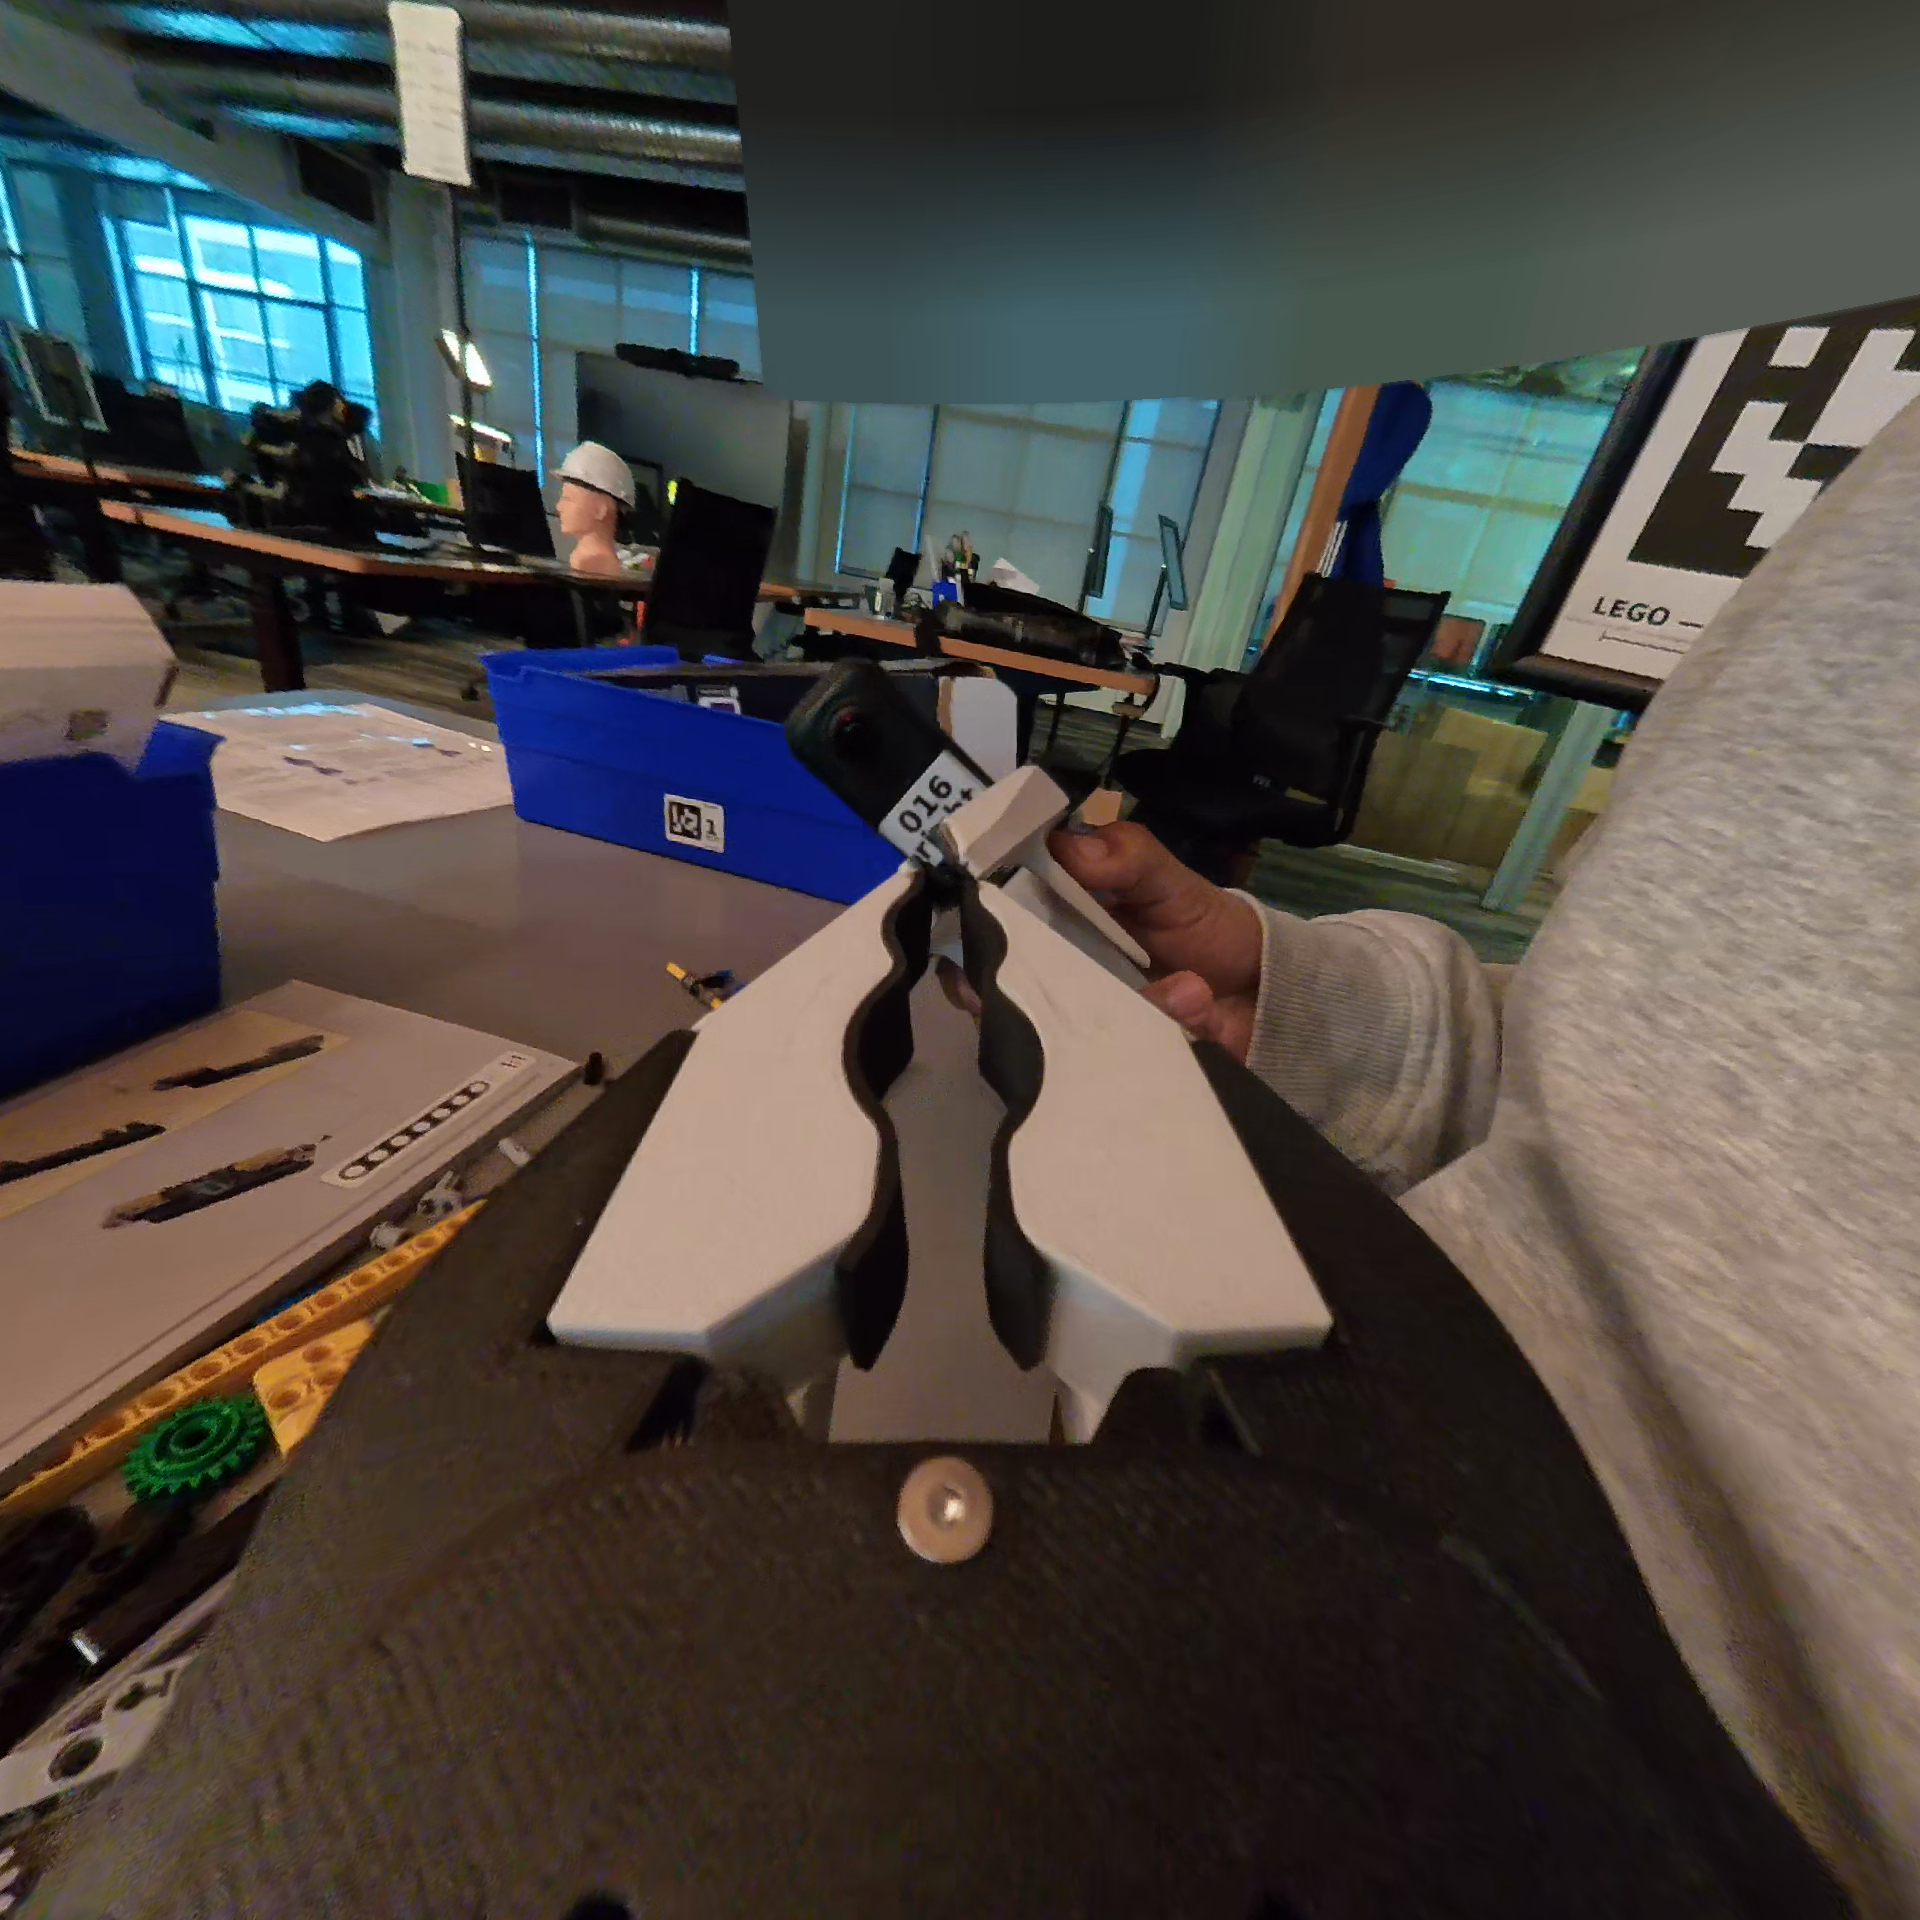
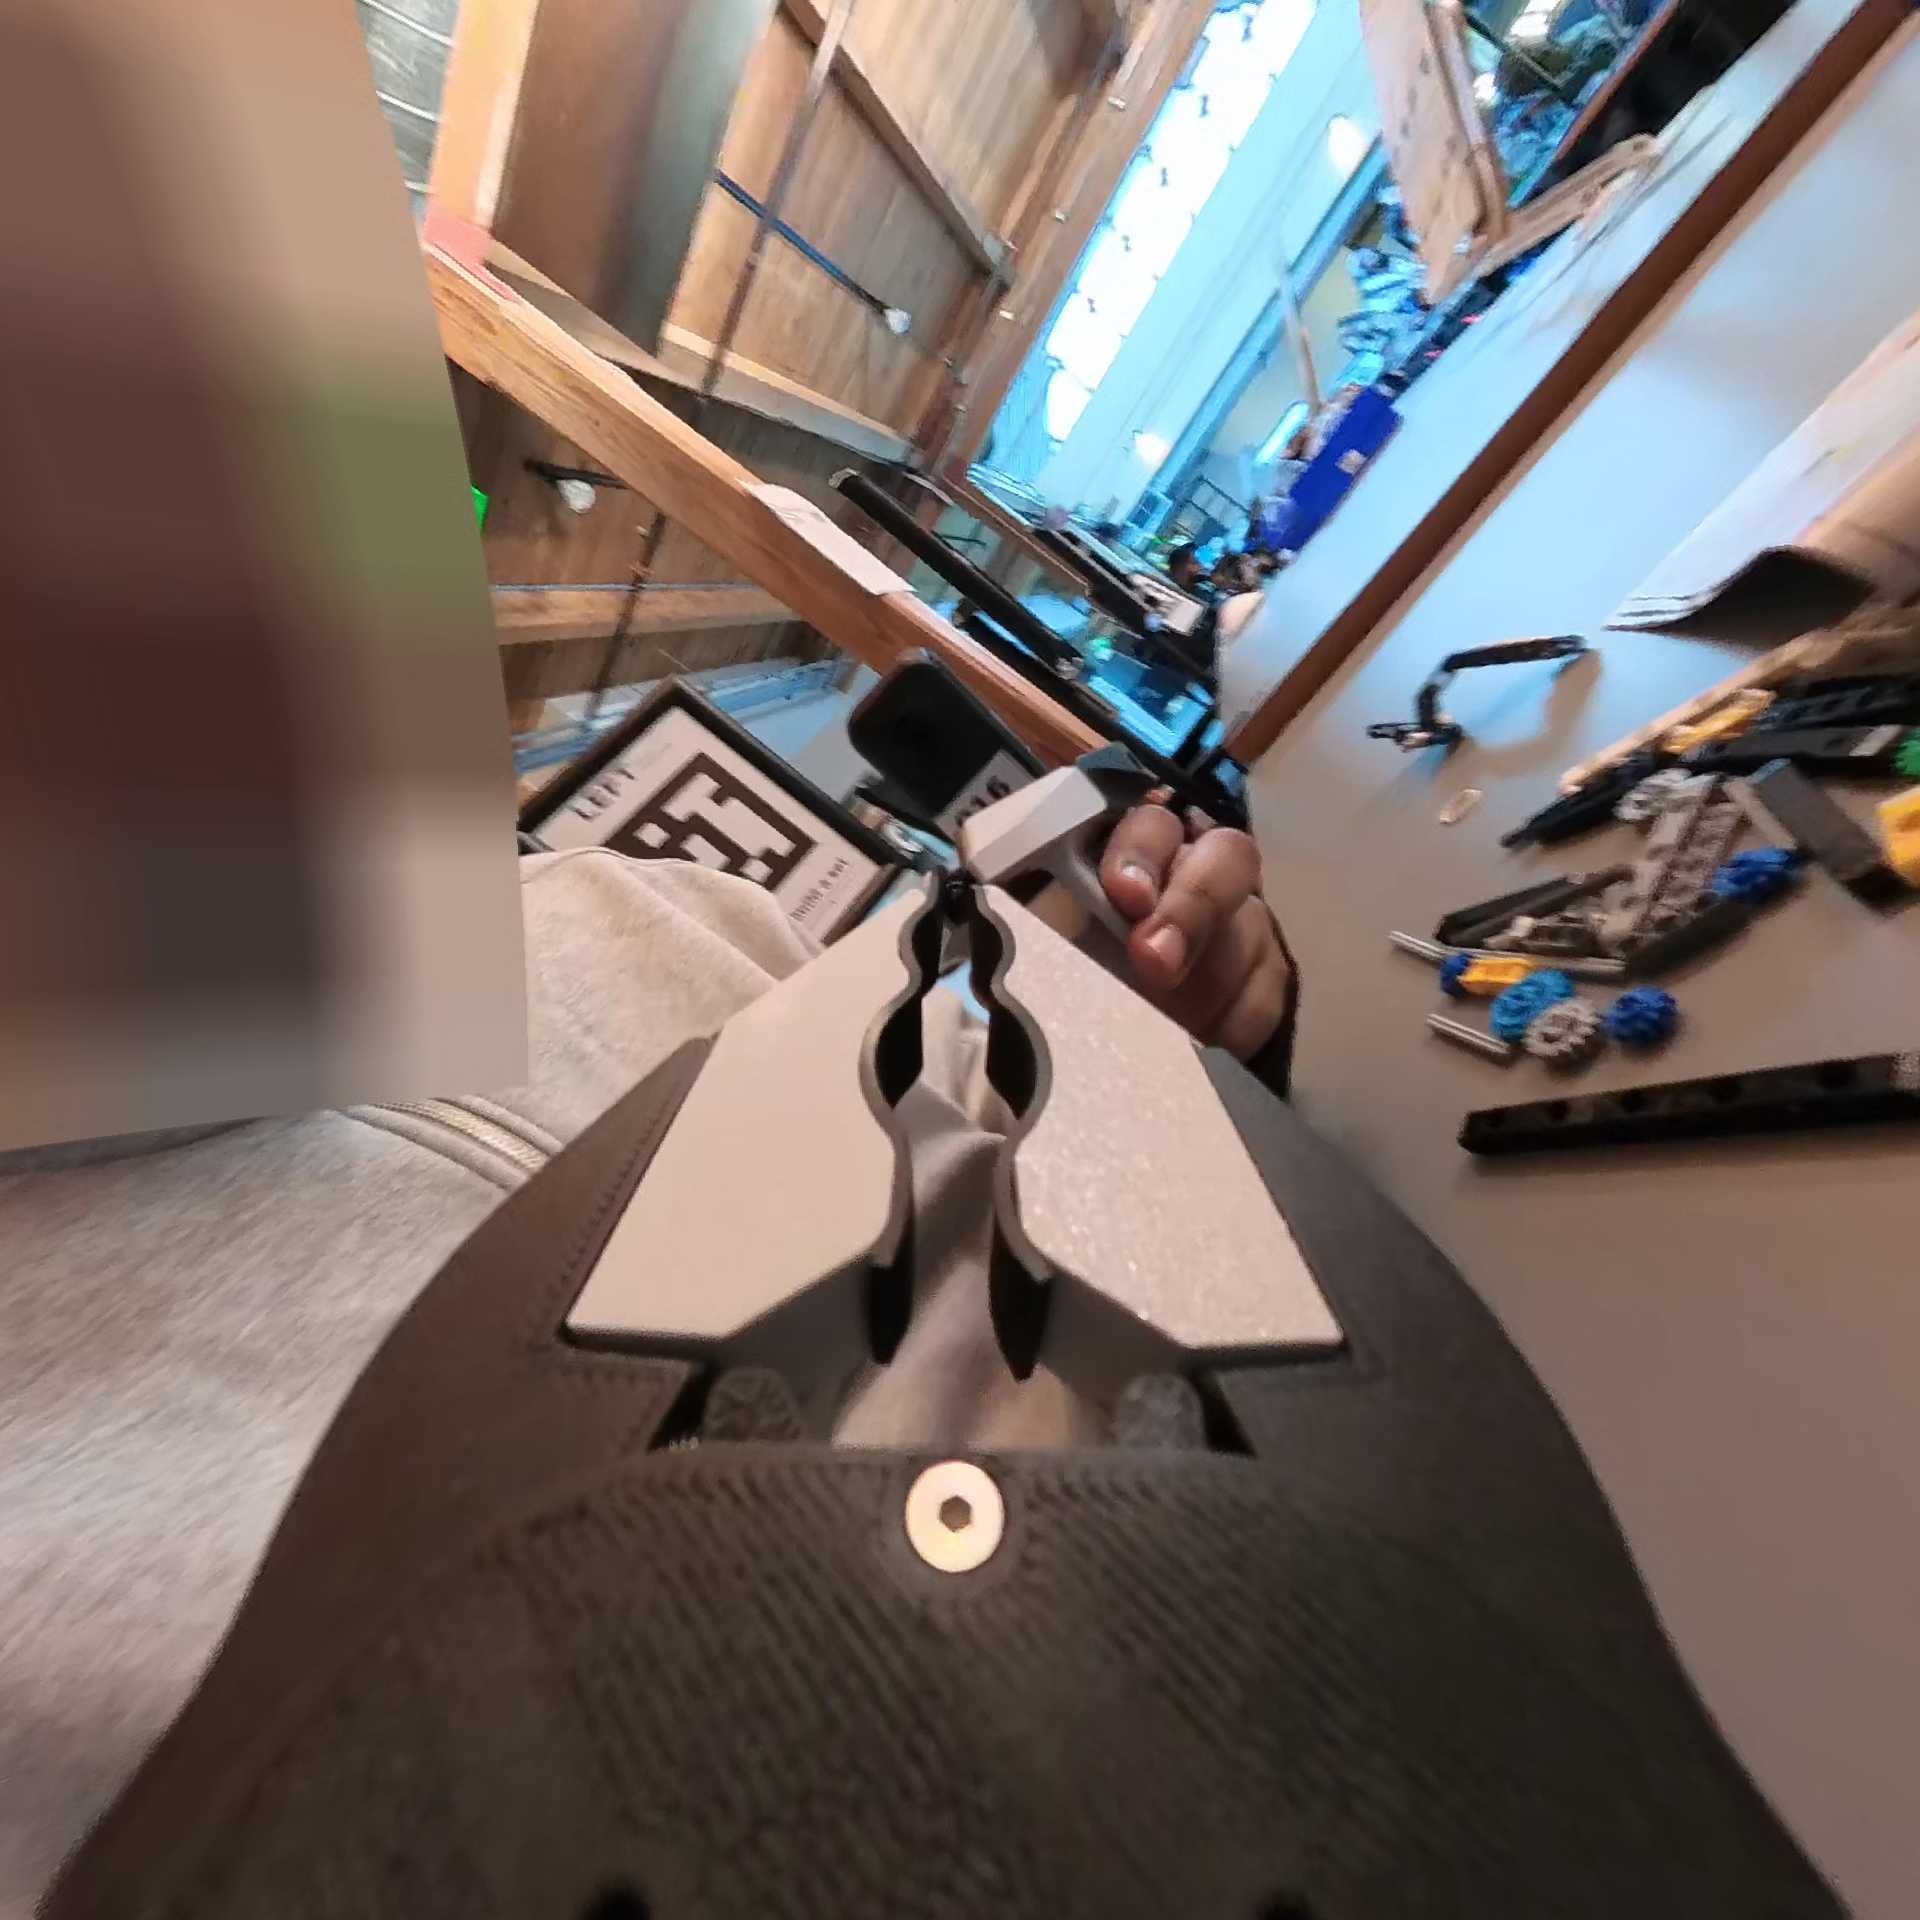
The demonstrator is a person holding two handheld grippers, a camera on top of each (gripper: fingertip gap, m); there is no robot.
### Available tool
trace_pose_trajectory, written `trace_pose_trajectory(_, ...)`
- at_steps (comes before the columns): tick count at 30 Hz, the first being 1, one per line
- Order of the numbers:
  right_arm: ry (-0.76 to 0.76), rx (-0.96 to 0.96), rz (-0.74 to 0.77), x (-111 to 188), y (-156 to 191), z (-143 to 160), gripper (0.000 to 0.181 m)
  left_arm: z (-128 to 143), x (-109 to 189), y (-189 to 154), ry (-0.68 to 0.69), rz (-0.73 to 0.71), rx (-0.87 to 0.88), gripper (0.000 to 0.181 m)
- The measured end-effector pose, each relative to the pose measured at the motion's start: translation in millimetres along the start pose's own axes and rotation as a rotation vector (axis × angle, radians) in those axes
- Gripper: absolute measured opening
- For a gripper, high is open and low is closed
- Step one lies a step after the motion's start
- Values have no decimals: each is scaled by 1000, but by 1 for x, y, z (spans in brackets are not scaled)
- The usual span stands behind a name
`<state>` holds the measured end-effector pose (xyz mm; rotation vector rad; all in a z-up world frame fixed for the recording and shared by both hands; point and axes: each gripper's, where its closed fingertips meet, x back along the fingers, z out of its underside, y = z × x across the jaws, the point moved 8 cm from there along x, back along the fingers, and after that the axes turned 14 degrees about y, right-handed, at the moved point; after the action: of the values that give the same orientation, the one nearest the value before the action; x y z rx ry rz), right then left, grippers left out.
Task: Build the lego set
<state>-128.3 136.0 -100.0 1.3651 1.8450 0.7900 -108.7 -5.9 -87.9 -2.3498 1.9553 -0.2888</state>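
My left gripper (image 1: 938,883) and right gripper (image 2: 951,891) meet tip to tip in the air in front of the person's grey sweatshirt (image 1: 1714,1039). Each has its jaws closed down on a small black piece (image 2: 951,888) pinched at the tips; the piece is too small to make out its shape. In the left wrist view the right gripper (image 1: 1013,821) faces me with a hand (image 1: 1153,914) on it. In the right wrist view the left gripper (image 2: 1039,821) faces me, also held by a hand (image 2: 1195,914).
On the grey table (image 2: 1558,1351) lie a long black beam (image 2: 1683,1112), blue gears (image 2: 1538,1003) and a part-built assembly (image 2: 1621,894). The left wrist view shows an instruction booklet (image 1: 260,1143), yellow beams (image 1: 260,1340), a green gear (image 1: 197,1444) and two blue bins (image 1: 665,769), (image 1: 94,894). Both grippers' tips are close together, under 4 cm apart.
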Motion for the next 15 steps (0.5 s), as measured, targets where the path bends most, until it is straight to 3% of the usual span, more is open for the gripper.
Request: trace_pose_trajectory(15,-11,5,59,7,0,-3,1,3,2,4,18,-33,-25,0)
